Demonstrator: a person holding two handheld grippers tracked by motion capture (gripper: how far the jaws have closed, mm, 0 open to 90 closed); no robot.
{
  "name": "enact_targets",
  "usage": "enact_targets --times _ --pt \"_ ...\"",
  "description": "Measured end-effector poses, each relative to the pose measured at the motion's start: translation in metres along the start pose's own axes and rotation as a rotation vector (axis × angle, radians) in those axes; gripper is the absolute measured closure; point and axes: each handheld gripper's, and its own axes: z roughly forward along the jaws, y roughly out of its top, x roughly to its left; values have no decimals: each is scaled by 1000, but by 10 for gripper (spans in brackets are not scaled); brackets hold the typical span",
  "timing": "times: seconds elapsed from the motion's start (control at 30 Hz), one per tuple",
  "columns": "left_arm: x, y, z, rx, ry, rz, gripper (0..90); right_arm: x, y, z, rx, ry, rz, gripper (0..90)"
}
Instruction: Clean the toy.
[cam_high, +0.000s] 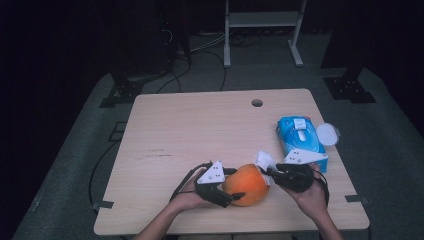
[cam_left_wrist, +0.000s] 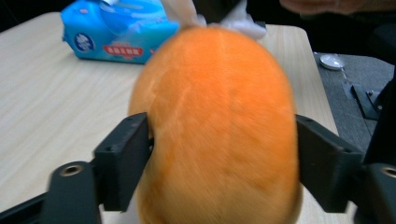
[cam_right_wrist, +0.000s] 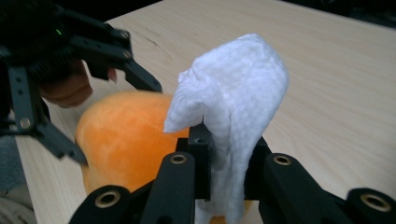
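Note:
A round, fuzzy orange toy (cam_high: 246, 184) rests near the table's front edge. My left gripper (cam_high: 237, 183) is shut on it from the left. In the left gripper view both black pads (cam_left_wrist: 126, 158) press into the sides of the orange toy (cam_left_wrist: 219, 126). My right gripper (cam_high: 267, 172) comes in from the right and is shut on a white wipe (cam_high: 263, 161), which touches the toy's upper right side. In the right gripper view the white wipe (cam_right_wrist: 233, 98) stands up out of the closed jaws of the right gripper (cam_right_wrist: 229, 163), with the orange toy (cam_right_wrist: 121, 140) just behind it.
A blue pack of wet wipes (cam_high: 300, 140) lies at the table's right edge, with a white round lid (cam_high: 327, 134) beside it. The wooden table (cam_high: 200, 125) has a small hole (cam_high: 257, 103) near its far edge. Cables and a stand's legs are on the floor beyond.

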Motion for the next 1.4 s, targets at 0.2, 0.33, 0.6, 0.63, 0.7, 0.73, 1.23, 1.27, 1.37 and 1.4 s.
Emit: enact_targets --times 0.2,0.33,0.6,0.63,0.7,0.73,1.23,1.27,1.37,1.4 --pt "7 8 -12 -62 -17 -55 380 -1 0 -6 -36 68 61 793" --pt "8 6 -13 -52 -20 -34 373 18 8 1 -19 83 -17 793" --pt "13 -5 -9 -36 -49 -132 169 -4 -9 2 29 41 51 791" --pt "12 -5 -8 -34 -45 -118 200 -3 -8 0 25 38 46 791" --pt "10 -4 -7 -38 -36 -102 267 3 -4 -1 13 32 31 791" --pt "8 -3 -6 -38 -34 -86 296 6 -2 -1 5 35 29 791" --pt "4 -2 0 -36 -28 -48 148 0 -7 -1 25 14 14 786" --pt "4 -2 1 -32 -26 -47 148 0 -7 -1 25 14 14 786" --pt "6 -4 0 -36 -31 -54 205 1 -6 -1 21 15 15 786" --pt "5 -3 -1 -31 -29 -40 241 3 -4 -1 11 12 11 787"
